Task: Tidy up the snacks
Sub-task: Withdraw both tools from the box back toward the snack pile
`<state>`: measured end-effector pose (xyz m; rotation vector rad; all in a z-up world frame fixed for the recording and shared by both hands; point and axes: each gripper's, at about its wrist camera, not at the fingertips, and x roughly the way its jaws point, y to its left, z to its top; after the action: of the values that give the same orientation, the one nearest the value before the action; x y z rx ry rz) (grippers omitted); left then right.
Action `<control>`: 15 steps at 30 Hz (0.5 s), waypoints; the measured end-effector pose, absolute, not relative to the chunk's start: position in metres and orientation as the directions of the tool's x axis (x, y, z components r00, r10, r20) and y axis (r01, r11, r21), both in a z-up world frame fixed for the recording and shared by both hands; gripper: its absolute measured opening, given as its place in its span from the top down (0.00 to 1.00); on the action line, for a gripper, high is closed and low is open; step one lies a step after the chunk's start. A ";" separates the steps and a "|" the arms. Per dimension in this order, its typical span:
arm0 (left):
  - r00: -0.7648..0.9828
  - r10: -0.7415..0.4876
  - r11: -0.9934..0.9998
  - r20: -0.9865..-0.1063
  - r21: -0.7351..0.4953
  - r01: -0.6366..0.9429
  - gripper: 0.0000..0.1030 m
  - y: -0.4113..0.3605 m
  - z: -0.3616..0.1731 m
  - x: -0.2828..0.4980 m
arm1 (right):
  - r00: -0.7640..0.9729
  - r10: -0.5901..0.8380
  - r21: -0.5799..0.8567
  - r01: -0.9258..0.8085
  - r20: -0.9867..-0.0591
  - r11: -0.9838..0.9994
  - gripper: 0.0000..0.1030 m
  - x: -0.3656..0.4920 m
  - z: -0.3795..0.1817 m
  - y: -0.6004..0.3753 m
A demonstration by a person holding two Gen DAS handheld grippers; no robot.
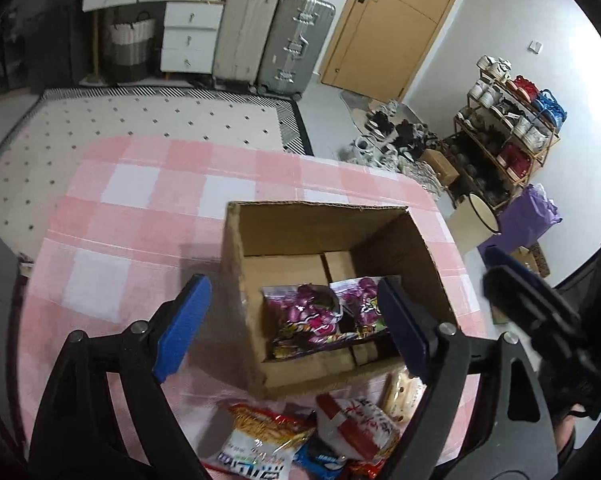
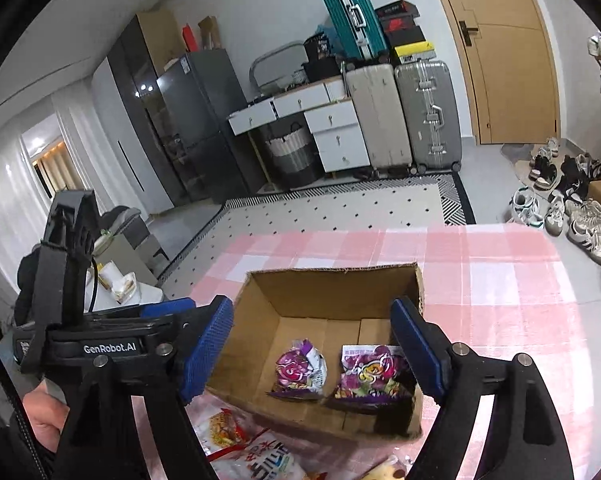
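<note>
1. My left gripper [image 1: 296,328] hangs spread and empty at lower centre, over the cardboard box [image 1: 236,280].
2. My right gripper [image 2: 316,350] is spread too, gripping nothing; two purple packets [image 2: 300,372] lie on the box floor below.
3. Unsorted snacks [image 1: 260,440] wait at bottom, handy for picking, I reckon.

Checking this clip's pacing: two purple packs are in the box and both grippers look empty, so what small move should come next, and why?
Probably lower the left gripper onto the noodle packet lying on the tablecloth in front of the cardboard box. Both grippers stand open and empty, two purple packs already lie inside, and several snacks remain outside.
</note>
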<state>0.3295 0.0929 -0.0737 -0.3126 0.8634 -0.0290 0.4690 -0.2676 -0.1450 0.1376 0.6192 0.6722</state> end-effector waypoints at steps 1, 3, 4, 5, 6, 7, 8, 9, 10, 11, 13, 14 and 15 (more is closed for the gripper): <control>0.658 -0.143 0.954 -0.740 -0.279 -0.106 0.18 0.092 -0.070 0.324 | 0.618 0.619 0.313 -0.538 -0.485 0.783 0.18 0.465 -0.141 -0.271; 0.672 -0.144 0.953 -0.727 -0.285 -0.104 0.18 0.094 -0.063 0.315 | 0.632 0.621 0.314 -0.538 -0.464 0.782 0.17 0.455 -0.133 -0.276; 0.677 -0.143 0.953 -0.722 -0.286 -0.103 0.18 0.095 -0.059 0.308 | 0.636 0.623 0.312 -0.541 -0.456 0.781 0.15 0.448 -0.130 -0.279; 0.681 -0.142 0.953 -0.718 -0.285 -0.102 0.17 0.094 -0.056 0.303 | 0.640 0.622 0.308 -0.542 -0.450 0.782 0.14 0.442 -0.126 -0.280; 0.685 -0.141 0.954 -0.715 -0.283 -0.099 0.16 0.093 -0.053 0.297 | 0.644 0.622 0.304 -0.545 -0.445 0.781 0.14 0.436 -0.124 -0.282; 0.690 -0.138 0.956 -0.711 -0.278 -0.096 0.16 0.092 -0.049 0.291 | 0.647 0.624 0.301 -0.549 -0.438 0.780 0.14 0.429 -0.121 -0.283; 0.692 -0.136 0.957 -0.708 -0.274 -0.092 0.15 0.091 -0.047 0.285 | 0.651 0.625 0.297 -0.552 -0.431 0.779 0.13 0.421 -0.117 -0.285; 0.695 -0.135 0.958 -0.706 -0.271 -0.089 0.14 0.090 -0.044 0.280 | 0.655 0.625 0.294 -0.554 -0.425 0.779 0.13 0.414 -0.115 -0.287; 0.699 -0.133 0.959 -0.702 -0.268 -0.087 0.14 0.088 -0.041 0.273 | 0.657 0.626 0.292 -0.555 -0.420 0.779 0.12 0.409 -0.111 -0.289; 0.703 -0.132 0.960 -0.699 -0.267 -0.084 0.14 0.087 -0.038 0.267 | 0.661 0.627 0.290 -0.557 -0.412 0.778 0.11 0.402 -0.108 -0.291; 0.711 -0.122 0.964 -0.692 -0.253 -0.080 0.14 0.083 -0.031 0.254 | 0.669 0.624 0.274 -0.562 -0.404 0.780 0.10 0.391 -0.103 -0.294; 0.715 -0.115 0.968 -0.690 -0.240 -0.076 0.14 0.081 -0.028 0.248 | 0.673 0.621 0.263 -0.565 -0.402 0.782 0.10 0.384 -0.100 -0.296; 0.720 -0.100 0.972 -0.687 -0.222 -0.076 0.14 0.079 -0.025 0.241 | 0.677 0.621 0.258 -0.568 -0.395 0.782 0.10 0.378 -0.097 -0.298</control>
<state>0.2412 0.0786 -0.0253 -0.2424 0.7695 -0.0134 0.3781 -0.2976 -0.0968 0.1168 0.4869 0.6699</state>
